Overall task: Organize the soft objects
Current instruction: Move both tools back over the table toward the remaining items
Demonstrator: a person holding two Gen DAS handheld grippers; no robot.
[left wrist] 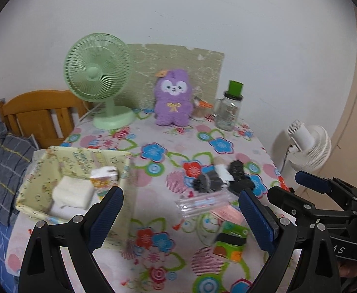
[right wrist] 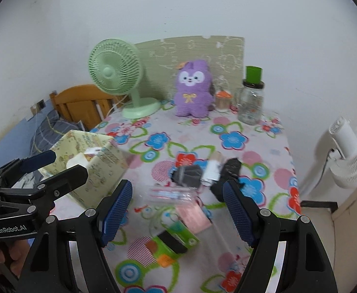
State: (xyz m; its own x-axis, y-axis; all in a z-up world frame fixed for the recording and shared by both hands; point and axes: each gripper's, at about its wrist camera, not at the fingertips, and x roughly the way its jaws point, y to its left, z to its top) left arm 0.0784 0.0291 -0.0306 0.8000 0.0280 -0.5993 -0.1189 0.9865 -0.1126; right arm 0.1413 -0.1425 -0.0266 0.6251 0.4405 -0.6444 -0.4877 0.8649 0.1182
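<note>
"GenRobot.AI" in white on left claw [right wrist: 45,168]

Black hand-held gripper [left wrist: 180,217], ribbed blue pads [left wrist: 107,217]

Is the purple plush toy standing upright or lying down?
Upright. The plush toy stands on its feet at the back of the table, facing the cameras.

Clear packet [left wrist: 201,204] and dark bundle [left wrist: 209,182] motion-blurred, contents unreadable. Fabric box [left wrist: 44,171] hides lower items inside. Green carton [right wrist: 176,240] label illegible. Surface [left wrist: 178,263] cut by bottom edge.
</note>
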